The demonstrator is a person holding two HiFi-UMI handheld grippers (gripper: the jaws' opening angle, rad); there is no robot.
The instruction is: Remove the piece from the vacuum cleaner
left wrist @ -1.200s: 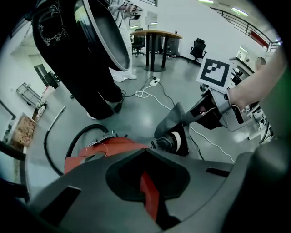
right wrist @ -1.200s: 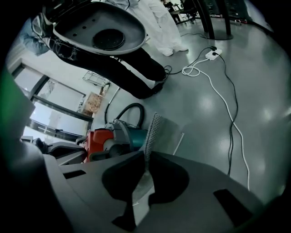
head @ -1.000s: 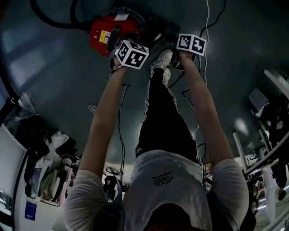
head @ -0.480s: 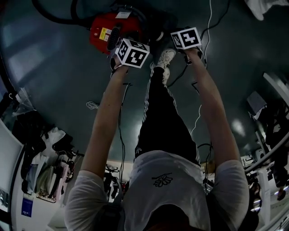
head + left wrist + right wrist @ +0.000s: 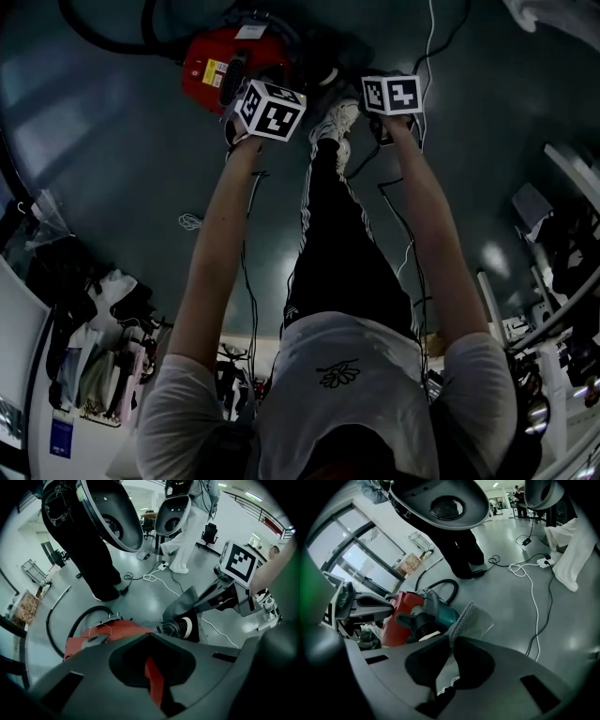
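The red vacuum cleaner [image 5: 220, 66] lies on the grey floor ahead of me. My left gripper [image 5: 251, 105] is at its right side; in the left gripper view its jaws [image 5: 152, 667] are shut on a red part of the vacuum [image 5: 110, 637]. My right gripper [image 5: 380, 103] is shut on a flat grey mesh piece [image 5: 464, 618], which hangs just in front of the vacuum's round white-rimmed opening [image 5: 190, 626]. The left gripper view shows that piece [image 5: 185, 604] pinched by the right gripper [image 5: 211, 597]. In the right gripper view the jaws [image 5: 452, 663] meet on the piece's lower edge.
My own shoe [image 5: 337, 122] stands between the two grippers. A black hose [image 5: 440, 585] loops behind the vacuum. White cables [image 5: 534, 588] and a power strip [image 5: 546, 562] lie on the floor to the right. A person in dark trousers [image 5: 89, 550] stands close behind the vacuum.
The right gripper shifted a little to the left and up, then came back down. The left gripper stayed at the vacuum. Both grips look unchanged.
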